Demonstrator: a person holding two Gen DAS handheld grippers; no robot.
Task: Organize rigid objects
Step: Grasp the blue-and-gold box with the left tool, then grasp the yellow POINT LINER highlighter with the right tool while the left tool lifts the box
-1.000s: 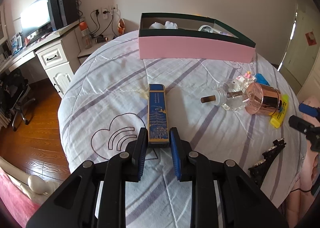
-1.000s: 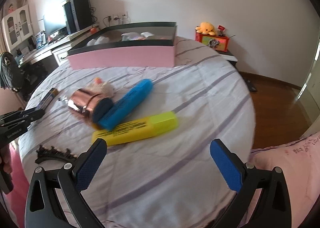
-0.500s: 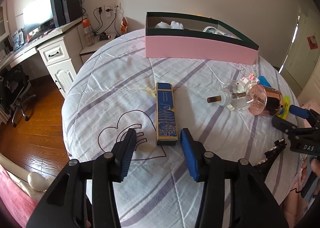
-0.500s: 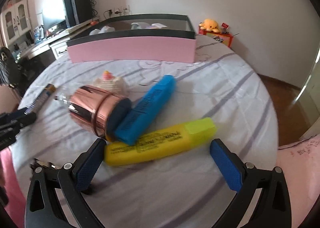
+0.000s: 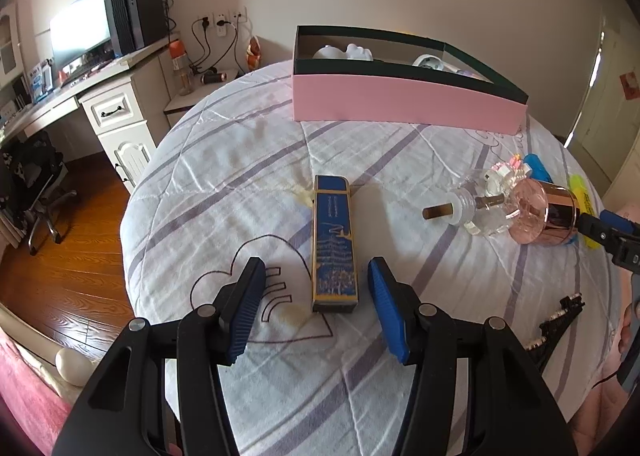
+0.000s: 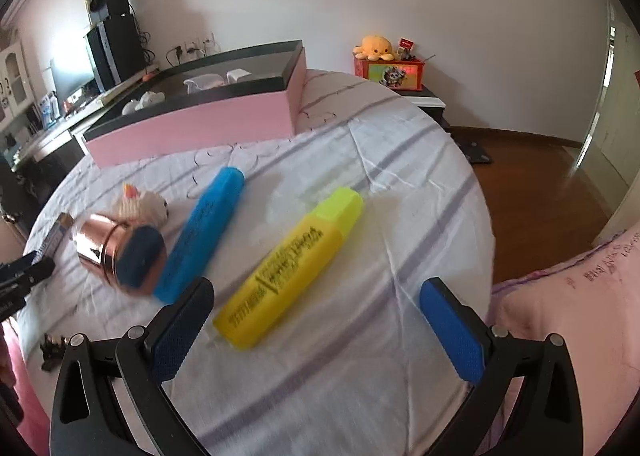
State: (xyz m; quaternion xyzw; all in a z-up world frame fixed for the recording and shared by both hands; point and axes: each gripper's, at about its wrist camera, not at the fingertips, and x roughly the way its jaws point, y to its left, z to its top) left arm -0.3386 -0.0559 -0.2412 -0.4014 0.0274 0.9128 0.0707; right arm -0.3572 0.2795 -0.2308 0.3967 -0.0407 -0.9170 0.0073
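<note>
A long blue-and-gold box (image 5: 334, 240) lies on the striped bed cover. Its near end sits between the fingers of my left gripper (image 5: 316, 280), whose jaws are opening; neither pad touches it. My right gripper (image 6: 316, 296) is open wide. The near end of a yellow highlighter (image 6: 292, 268) lies between its fingers, closer to the left one, untouched. A blue highlighter (image 6: 204, 232) and a rose-gold cup (image 6: 120, 256) lie on their sides to its left. A pink open box (image 5: 400, 104) with several white items inside stands at the far side.
A clear glass bottle (image 5: 476, 212) and a small toy (image 6: 140, 204) lie by the cup. A black hair clip (image 5: 556, 324) is near the front right edge. A desk with monitor (image 5: 80, 36) stands left, wood floor (image 5: 60, 256) below. Pink fabric (image 6: 568, 296) lies right.
My left gripper's jaws have spread off the blue-and-gold box, which stays lying on the cover. My right gripper has moved in on the yellow highlighter, whose end now lies between its fingers.
</note>
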